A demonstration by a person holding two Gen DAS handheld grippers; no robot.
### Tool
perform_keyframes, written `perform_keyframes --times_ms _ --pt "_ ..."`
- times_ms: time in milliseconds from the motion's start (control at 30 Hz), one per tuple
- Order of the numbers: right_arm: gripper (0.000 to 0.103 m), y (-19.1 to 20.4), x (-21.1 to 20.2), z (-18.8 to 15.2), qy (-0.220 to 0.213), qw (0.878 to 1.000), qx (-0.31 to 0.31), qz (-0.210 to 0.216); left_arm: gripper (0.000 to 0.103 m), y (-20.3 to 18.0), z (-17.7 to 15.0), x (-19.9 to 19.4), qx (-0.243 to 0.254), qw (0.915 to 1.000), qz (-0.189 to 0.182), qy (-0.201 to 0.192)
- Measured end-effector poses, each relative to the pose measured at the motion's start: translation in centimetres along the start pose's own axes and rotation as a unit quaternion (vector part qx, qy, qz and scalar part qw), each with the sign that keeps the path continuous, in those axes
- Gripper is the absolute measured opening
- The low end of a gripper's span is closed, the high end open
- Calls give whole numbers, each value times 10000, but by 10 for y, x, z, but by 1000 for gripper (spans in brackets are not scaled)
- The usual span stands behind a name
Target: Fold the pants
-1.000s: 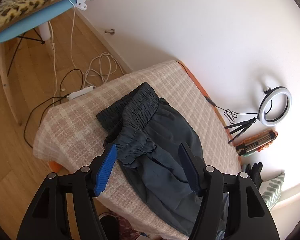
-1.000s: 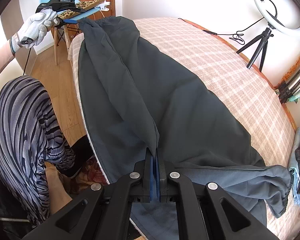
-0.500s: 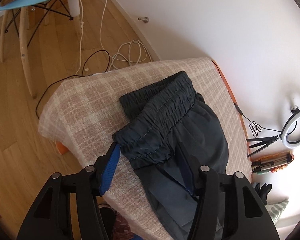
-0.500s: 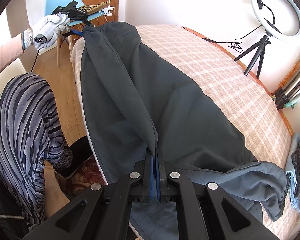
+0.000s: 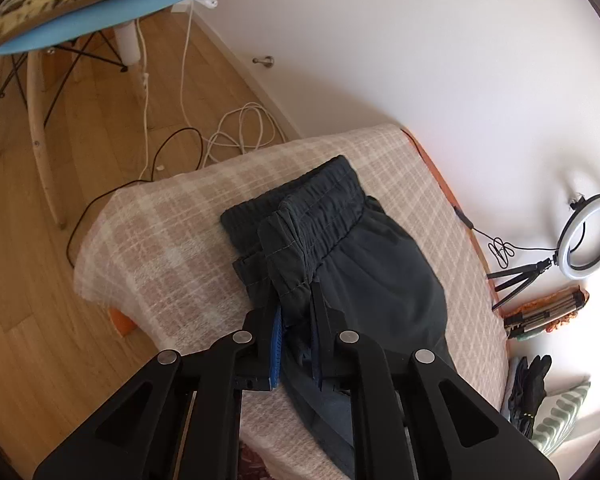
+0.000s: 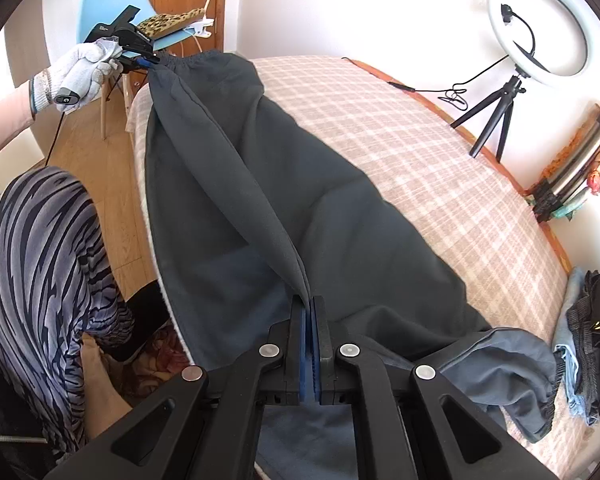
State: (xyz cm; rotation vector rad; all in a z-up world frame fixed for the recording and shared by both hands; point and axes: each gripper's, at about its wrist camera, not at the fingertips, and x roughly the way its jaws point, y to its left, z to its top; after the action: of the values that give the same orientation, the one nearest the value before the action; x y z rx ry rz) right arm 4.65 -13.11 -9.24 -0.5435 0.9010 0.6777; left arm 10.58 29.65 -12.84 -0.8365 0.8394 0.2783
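Dark grey pants lie lengthwise on a bed with a beige checked cover. My left gripper is shut on the near edge of the elastic waistband, which bunches up between the fingers. It also shows in the right wrist view, held by a gloved hand and lifting the waistband corner. My right gripper is shut on a raised fold of the pants along the near leg. The leg cuffs lie crumpled at the right.
A ring light on a tripod stands by the wall behind the bed. A blue chair with a leopard cushion and cables on the wooden floor are past the bed end. Folded clothes lie at the right. The person's striped leg is at the bed's near side.
My left gripper went from open around the waistband to shut on its near edge and lifted it. My right gripper kept its hold on the fold.
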Motion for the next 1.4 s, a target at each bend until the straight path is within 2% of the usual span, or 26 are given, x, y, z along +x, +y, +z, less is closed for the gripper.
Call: perform_keyframes --times_ms 167,267,333,400,467,567,700,767,867,1000,1067,1133,1167,1233,1300,1400 --pt "0 -31 -7 25 -192 9985 67 -504 9 -51 35 -6 383 9988 -210 -235" --pt "0 -58 -11 53 -380 9935 3 -1074 9 -89 62 2 599 9969 -311 -402" --pt "0 -81 -16 75 -539 9887 169 -1391 9 -112 75 7 716 9952 -456 -487" --pt "0 -95 -25 88 -760 9836 318 -1606 9 -124 81 9 823 9929 -638 -574" --pt "0 -93 -32 89 -837 9817 273 -1689 9 -118 79 10 830 9914 -808 -605" --pt "0 -72 -28 71 -660 9868 107 -1476 9 -87 66 24 844 9932 -703 -398" --pt "0 -24 -10 32 -262 9955 -158 -900 8 -38 44 35 724 9959 -518 -127" --pt "0 -1 2 16 -38 9975 -325 -632 8 -20 34 39 743 9967 -328 -32" --pt "0 23 21 4 221 9972 -560 -440 8 1 26 37 668 9975 -244 -9" --pt "0 34 33 -1 411 9974 -553 -191 9 13 22 33 740 9972 -96 -16" --pt "0 39 34 -2 461 9971 -583 -177 12 15 21 32 862 9963 9 63" --pt "0 38 34 -3 486 9974 -517 -109 21 15 22 27 972 9951 163 39" --pt "0 36 33 -3 519 9977 -443 -33 22 13 21 24 1047 9942 239 18" --pt "6 27 31 -3 517 9983 -242 88 24 10 21 14 1212 9915 476 -52" --pt "8 20 22 -5 411 9988 -22 260 24 6 23 3 1324 9898 515 -118" --pt "29 7 3 -9 103 9984 472 303 24 -5 20 -18 1556 9868 408 -211"
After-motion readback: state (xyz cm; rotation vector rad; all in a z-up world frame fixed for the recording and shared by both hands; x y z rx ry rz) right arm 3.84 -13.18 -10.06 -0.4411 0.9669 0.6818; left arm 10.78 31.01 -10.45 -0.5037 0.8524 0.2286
